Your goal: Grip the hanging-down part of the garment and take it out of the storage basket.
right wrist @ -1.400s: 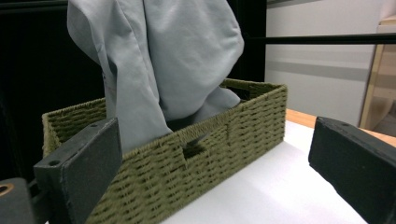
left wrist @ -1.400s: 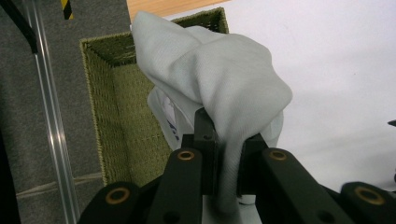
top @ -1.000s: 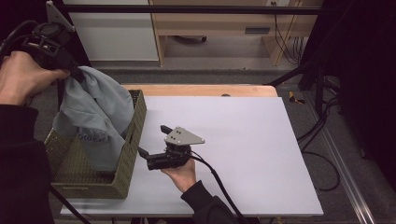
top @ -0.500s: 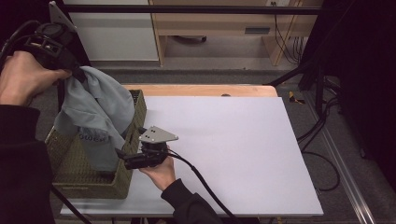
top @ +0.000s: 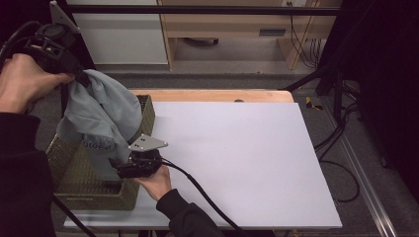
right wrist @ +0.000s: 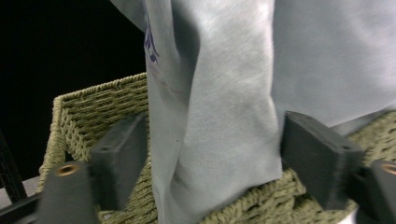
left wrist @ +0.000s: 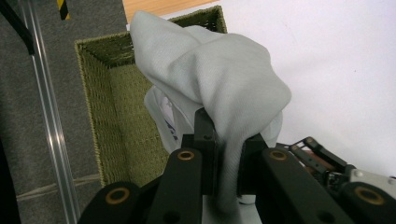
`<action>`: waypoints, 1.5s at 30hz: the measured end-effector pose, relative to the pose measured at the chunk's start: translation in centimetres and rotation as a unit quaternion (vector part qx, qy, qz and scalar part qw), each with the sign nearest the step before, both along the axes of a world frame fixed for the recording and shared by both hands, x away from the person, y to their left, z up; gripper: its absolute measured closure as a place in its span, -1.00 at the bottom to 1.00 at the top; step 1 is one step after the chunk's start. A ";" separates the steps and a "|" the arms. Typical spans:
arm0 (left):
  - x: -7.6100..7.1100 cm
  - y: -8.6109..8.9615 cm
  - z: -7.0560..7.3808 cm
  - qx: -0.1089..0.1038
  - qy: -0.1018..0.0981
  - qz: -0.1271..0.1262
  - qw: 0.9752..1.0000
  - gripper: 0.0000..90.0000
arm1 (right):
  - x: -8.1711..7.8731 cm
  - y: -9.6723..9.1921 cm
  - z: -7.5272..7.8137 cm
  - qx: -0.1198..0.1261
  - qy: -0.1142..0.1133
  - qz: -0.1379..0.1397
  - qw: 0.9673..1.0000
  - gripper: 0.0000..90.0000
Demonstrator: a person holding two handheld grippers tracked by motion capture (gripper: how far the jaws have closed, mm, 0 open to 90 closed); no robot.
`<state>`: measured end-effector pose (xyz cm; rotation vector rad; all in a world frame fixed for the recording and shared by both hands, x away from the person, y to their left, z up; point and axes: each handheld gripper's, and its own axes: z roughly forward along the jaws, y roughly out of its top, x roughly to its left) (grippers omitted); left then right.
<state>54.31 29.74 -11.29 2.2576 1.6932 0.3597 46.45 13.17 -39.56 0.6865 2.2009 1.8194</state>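
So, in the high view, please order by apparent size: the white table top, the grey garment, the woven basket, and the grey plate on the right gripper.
1. White table top
2. Grey garment and woven basket: look similar, and the garment hides part of the basket, so unranked.
3. Grey plate

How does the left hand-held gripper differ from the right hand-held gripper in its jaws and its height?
The left hand-held gripper is shut on the grey cloth; the right hand-held gripper has just been closing, cloth between its jaws but not yet pinched. The left is held high above the woven basket; the right is low at the basket's rim. Both work on the same cloth.
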 end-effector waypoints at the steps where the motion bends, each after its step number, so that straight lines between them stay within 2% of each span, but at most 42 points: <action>1: 0.0 0.0 0.0 0.001 -0.001 0.000 1.000 0.82 | 0.1 0.1 -0.1 -0.004 -0.001 0.001 1.000 -0.31; 2: 0.0 0.0 0.0 0.001 -0.001 0.000 1.000 0.82 | 0.1 0.1 -0.1 -0.004 -0.001 0.001 1.000 -0.31; 4: -0.1 0.0 0.1 0.001 -0.001 0.000 1.000 0.82 | 0.3 0.3 -0.4 -0.008 0.011 0.001 1.000 -0.03; 5: -0.1 0.0 0.1 0.001 -0.001 0.000 1.000 0.82 | 0.3 0.3 -0.4 -0.008 0.011 0.001 1.000 -0.03; 6: -0.1 0.0 0.1 0.001 -0.001 0.001 1.000 0.82 | 0.4 0.3 -0.5 -0.015 0.016 0.006 1.000 0.19; 11: -0.1 0.0 0.0 -0.001 -0.004 0.002 1.000 0.82 | 0.6 -0.1 -0.3 -0.020 0.029 0.018 0.999 0.78; 12: -0.1 0.0 0.0 -0.001 -0.005 0.002 1.000 0.82 | 0.7 -0.3 -0.2 -0.020 0.022 0.019 0.999 0.87; 17: -0.3 0.2 0.1 -0.002 -0.007 0.000 1.000 0.82 | 0.6 -1.5 0.5 -0.017 0.022 0.011 1.000 0.94; 20: -0.5 0.4 0.2 -0.006 -0.009 0.000 1.000 0.82 | 0.8 -3.3 1.3 -0.011 0.014 0.002 1.000 0.95; 22: -0.6 0.4 0.2 -0.007 -0.011 0.001 1.000 0.82 | 0.8 -3.9 1.6 -0.009 0.014 -0.001 1.000 0.95; 23: -0.6 0.4 0.2 -0.007 -0.011 0.001 1.000 0.82 | 0.9 -4.4 1.8 -0.011 0.001 -0.003 1.000 0.95; 24: -0.6 0.4 0.2 -0.008 -0.012 0.000 1.000 0.82 | 0.9 -5.6 2.5 -0.011 0.000 -0.011 1.000 0.95; 25: -0.7 0.4 0.2 -0.009 -0.012 0.000 1.000 0.82 | 0.9 -5.6 2.5 -0.011 0.000 -0.011 1.000 0.95; 28: -0.6 0.3 0.0 -0.011 -0.013 -0.001 1.000 0.82 | 0.8 -7.5 3.2 -0.010 -0.003 -0.022 1.000 0.95; 30: -0.6 0.0 -0.1 -0.010 -0.012 -0.005 1.000 0.82 | 0.8 -9.4 4.0 -0.009 -0.012 -0.027 1.000 0.96; 34: -0.5 -0.4 -0.3 -0.010 -0.011 -0.010 1.000 0.82 | 0.4 -11.9 5.2 -0.009 -0.027 -0.039 0.999 0.96; 35: -0.5 -0.6 -0.4 -0.011 -0.010 -0.010 1.000 0.82 | 0.4 -11.9 5.2 -0.009 -0.027 -0.039 0.999 0.96; 38: -0.3 -0.9 -0.5 -0.013 -0.009 -0.015 1.000 0.82 | 0.1 -14.0 6.4 -0.006 -0.039 -0.050 0.998 0.96; 40: -0.3 -1.3 -0.5 -0.014 -0.010 -0.017 1.000 0.82 | -0.1 -14.4 6.7 -0.005 -0.040 -0.051 0.998 0.96; 41: -0.3 -1.4 -0.5 -0.014 -0.011 -0.019 1.000 0.82 | -0.3 -15.2 7.4 -0.007 -0.047 -0.051 0.998 0.96; 45: -0.3 -2.0 -0.6 -0.015 -0.010 -0.026 1.000 0.82 | -0.7 -16.1 8.3 -0.011 -0.062 -0.053 0.997 0.96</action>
